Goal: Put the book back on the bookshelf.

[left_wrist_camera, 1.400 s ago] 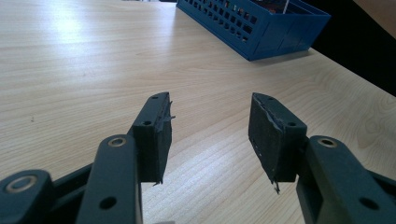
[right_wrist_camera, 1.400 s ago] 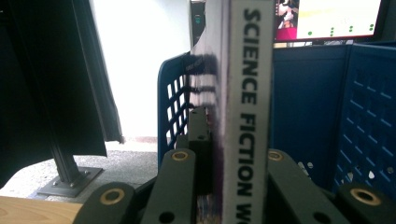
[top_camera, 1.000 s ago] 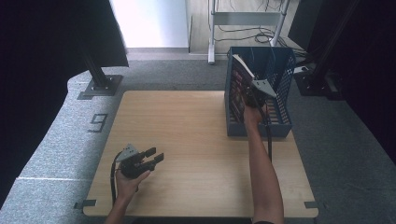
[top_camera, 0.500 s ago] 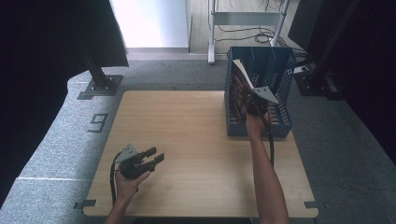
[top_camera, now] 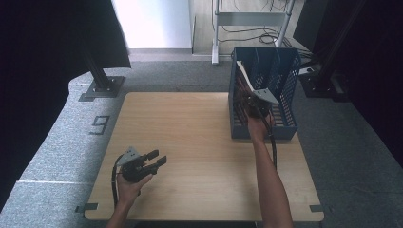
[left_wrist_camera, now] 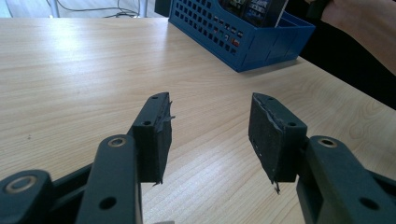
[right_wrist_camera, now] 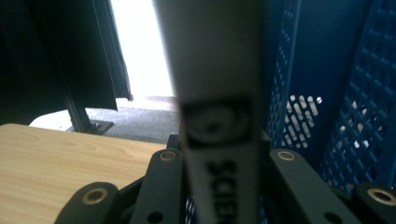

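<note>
In the right gripper (top_camera: 254, 102) (right_wrist_camera: 219, 154), held low inside the far-right basket: grips the white, black-lettered spine of an upright book (right_wrist_camera: 217, 70) (top_camera: 244, 76). Black pads close against both sides of that spine, with the jaws having just been opening a little and the book between them. Behind the gripper, the right hand (top_camera: 259, 126) at the basket's near wall, forearm stretched back across the table to the near edge.

In the left gripper (top_camera: 154, 161) (left_wrist_camera: 210, 126), low over the near-left part of the table: holds nothing. Jaws apart, bare wood between the two worn black pads, tips aimed right and far, toward the basket. Carried by the left hand (top_camera: 130, 183) at the near edge, black cable looping beside the wrist.

Around the book: sits in a blue perforated plastic basket (top_camera: 285, 95) (left_wrist_camera: 224, 35) (right_wrist_camera: 317, 70), on the far-right corner of the table, leaning at the basket's left side with its white top edge above the rim. Beside it in the same basket, other dark books (left_wrist_camera: 257, 7), too blurred to read.

Under everything: a pale wooden rectangular table (top_camera: 190, 137) (left_wrist_camera: 70, 70). Left gripper and basket well apart, with open wood between.

Beyond the table: grey speckled floor (top_camera: 62, 142) and a metal stand's black foot (top_camera: 102, 88) at the far left.
</note>
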A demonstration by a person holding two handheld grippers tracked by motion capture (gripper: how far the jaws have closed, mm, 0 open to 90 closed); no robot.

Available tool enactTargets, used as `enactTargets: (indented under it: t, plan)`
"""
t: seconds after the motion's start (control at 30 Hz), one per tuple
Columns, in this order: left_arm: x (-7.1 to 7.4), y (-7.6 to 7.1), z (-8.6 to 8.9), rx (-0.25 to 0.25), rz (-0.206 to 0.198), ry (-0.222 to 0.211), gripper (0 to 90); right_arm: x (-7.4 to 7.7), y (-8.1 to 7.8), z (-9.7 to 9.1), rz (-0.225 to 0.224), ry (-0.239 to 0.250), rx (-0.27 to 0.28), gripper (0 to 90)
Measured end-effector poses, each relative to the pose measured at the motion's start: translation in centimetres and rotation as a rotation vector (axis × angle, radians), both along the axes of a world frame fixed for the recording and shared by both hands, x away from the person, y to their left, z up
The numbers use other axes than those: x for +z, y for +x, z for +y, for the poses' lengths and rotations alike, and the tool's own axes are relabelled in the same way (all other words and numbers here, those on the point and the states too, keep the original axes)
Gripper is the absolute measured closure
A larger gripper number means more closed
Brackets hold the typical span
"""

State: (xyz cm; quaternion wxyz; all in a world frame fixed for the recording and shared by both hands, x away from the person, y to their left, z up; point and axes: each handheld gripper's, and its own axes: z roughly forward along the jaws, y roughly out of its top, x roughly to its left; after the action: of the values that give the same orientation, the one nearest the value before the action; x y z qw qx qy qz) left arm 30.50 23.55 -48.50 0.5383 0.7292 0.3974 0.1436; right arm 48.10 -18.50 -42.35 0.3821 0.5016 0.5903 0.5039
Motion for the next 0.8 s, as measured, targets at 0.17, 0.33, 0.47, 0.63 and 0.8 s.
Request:
enactTargets:
  t: [0.17,0.33,0.47,0.63,0.8]
  plan:
    - [0.0,0.0,0.0,0.003,0.000,-0.002,49.0,-0.1,0.1,0.1,0.008,-0.029,-0.016,79.5]
    - [0.0,0.0,0.0,0.008,-0.003,-0.004,49.1,-0.1,0.3,-0.2,0.000,-0.028,-0.046,81.6]
    - [0.0,0.1,0.2,0.014,-0.006,-0.007,49.0,-0.2,0.5,-0.5,-0.013,-0.003,-0.081,81.8]
    - [-0.1,0.1,0.2,0.016,-0.003,-0.003,49.0,-0.4,0.9,-0.4,-0.036,0.006,-0.096,81.8]
    - [-0.2,0.2,0.3,0.019,0.001,-0.004,49.1,0.0,1.6,0.1,-0.036,-0.003,-0.106,81.8]
